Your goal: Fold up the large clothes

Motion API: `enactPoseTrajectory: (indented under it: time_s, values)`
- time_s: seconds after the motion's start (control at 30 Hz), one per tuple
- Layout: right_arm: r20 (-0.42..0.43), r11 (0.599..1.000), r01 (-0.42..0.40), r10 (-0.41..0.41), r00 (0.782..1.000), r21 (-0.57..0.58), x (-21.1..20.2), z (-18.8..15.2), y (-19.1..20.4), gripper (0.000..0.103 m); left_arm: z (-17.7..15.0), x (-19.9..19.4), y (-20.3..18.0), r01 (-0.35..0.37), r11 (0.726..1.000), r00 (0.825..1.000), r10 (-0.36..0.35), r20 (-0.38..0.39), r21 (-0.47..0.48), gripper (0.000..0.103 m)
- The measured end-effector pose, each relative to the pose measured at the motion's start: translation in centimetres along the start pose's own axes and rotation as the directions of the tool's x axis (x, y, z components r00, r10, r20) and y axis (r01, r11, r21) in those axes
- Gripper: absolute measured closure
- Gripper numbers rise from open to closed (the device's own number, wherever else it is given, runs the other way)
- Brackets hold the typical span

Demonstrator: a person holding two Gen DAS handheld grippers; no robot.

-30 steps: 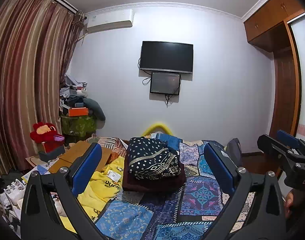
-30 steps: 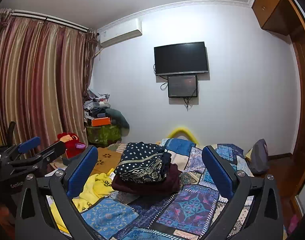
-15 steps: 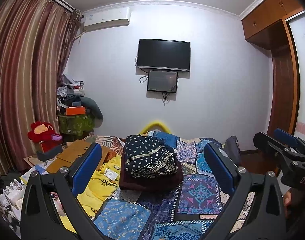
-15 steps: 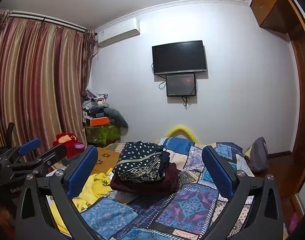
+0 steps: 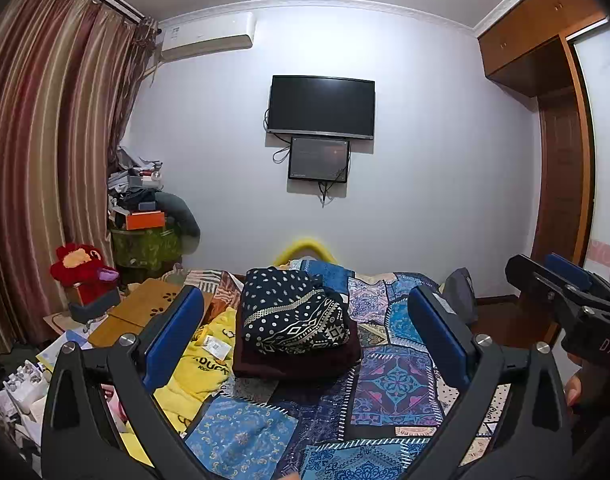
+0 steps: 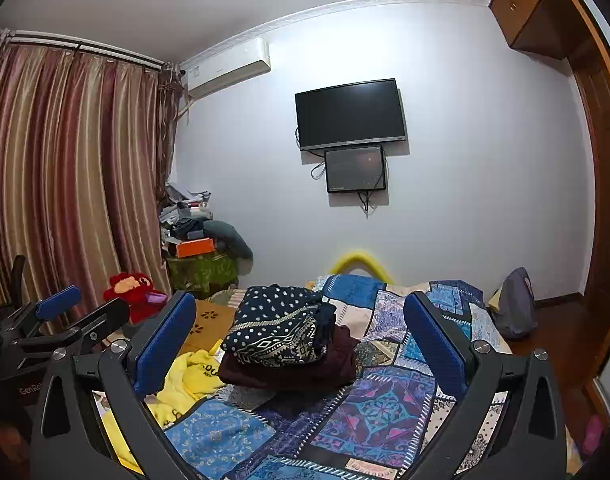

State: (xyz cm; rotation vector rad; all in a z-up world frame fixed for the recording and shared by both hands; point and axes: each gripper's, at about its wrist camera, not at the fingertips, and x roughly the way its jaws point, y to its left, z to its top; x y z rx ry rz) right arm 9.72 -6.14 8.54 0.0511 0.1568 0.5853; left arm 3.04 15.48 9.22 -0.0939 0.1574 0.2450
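Note:
On the patchwork bedspread (image 5: 389,380) (image 6: 381,404) rests a folded stack: a navy dotted garment (image 5: 293,312) (image 6: 277,326) on top of a dark maroon one (image 5: 297,362) (image 6: 305,370). A crumpled yellow garment (image 5: 193,372) (image 6: 181,380) lies to the left of the stack. My left gripper (image 5: 305,344) is open, held above the bed short of the stack, with nothing between its blue pads. My right gripper (image 6: 299,344) is open too, likewise empty. Each gripper shows at the side of the other's view: the right gripper (image 5: 561,292), the left gripper (image 6: 73,312).
A wooden lap table (image 5: 145,312) and a red plush toy (image 5: 81,268) sit left of the bed, beside a cluttered green stand (image 5: 145,240). Striped curtains (image 6: 65,184) hang left. A TV (image 5: 321,106) is on the far wall. A grey bag (image 6: 515,304) stands at right.
Both views have tilted slightly upward, so the stack and the bed sit a little lower in frame. Both grippers stay open and empty.

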Motion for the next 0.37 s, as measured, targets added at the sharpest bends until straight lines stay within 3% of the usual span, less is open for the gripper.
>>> enactPoseTrajectory:
  time_s: [0.37]
  values:
    - [-0.012,1.0,-0.002,0.002,1.0,0.003,0.33,-0.17,-0.05,0.0,0.0,0.41,0.11,-0.003,1.0,1.0,0.003,-0.01,-0.005,0.0]
